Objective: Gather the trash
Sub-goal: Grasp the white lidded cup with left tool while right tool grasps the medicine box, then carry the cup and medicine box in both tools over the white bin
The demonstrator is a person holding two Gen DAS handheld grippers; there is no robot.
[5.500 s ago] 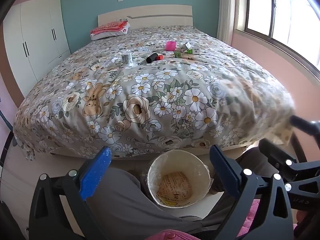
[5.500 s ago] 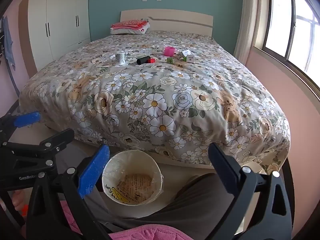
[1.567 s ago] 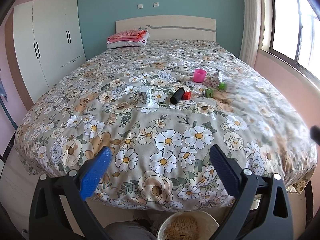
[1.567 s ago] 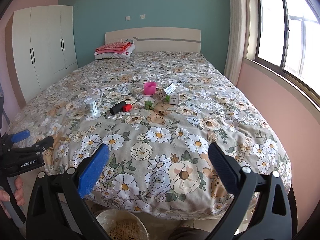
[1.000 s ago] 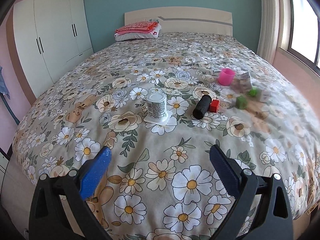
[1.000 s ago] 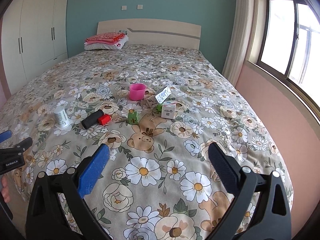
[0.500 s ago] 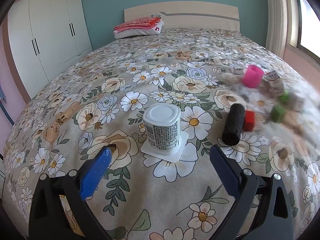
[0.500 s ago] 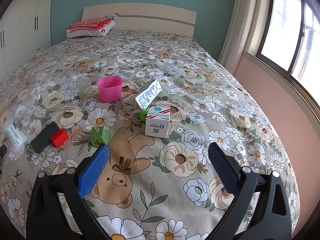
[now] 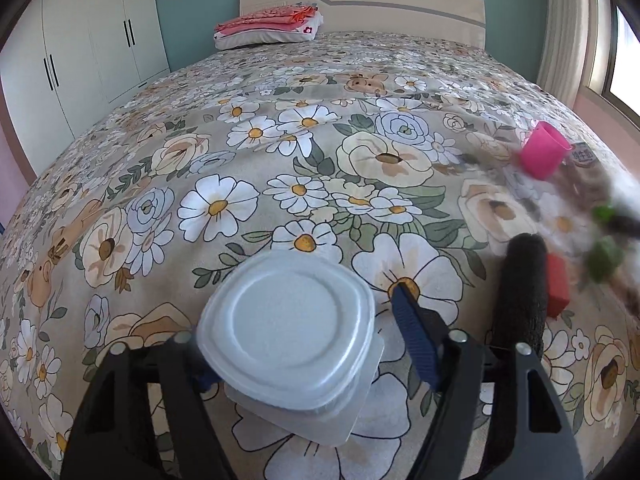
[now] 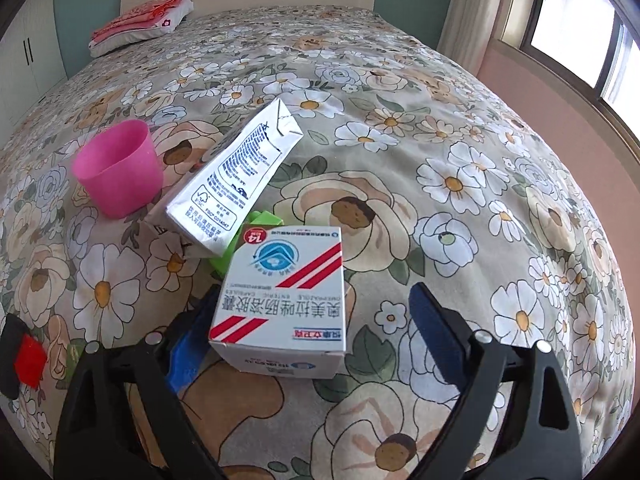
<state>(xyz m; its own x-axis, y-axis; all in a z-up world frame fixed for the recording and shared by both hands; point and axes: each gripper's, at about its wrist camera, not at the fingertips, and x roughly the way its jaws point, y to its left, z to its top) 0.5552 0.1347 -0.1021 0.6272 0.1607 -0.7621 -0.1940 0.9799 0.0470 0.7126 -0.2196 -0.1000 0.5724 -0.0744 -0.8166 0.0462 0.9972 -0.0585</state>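
Left wrist view, lower centre: left tool (image 9: 304,344) closing around white plastic cup (image 9: 288,332), upside down on its peeled lid on the bed (image 9: 280,152); right pad just clear of the cup wall, left pad hidden behind it, contact not determinable. Right of cup: black cylinder (image 9: 520,292) touching red block (image 9: 557,286).

Right wrist view, lower centre: right tool (image 10: 316,332) closing around white medicine box (image 10: 282,300); right pad well apart from box, left pad just beside it. Behind box: green block (image 10: 232,256), tilted milk carton (image 10: 236,176) leaning over it. Upper left: pink cup (image 10: 118,168), upright.
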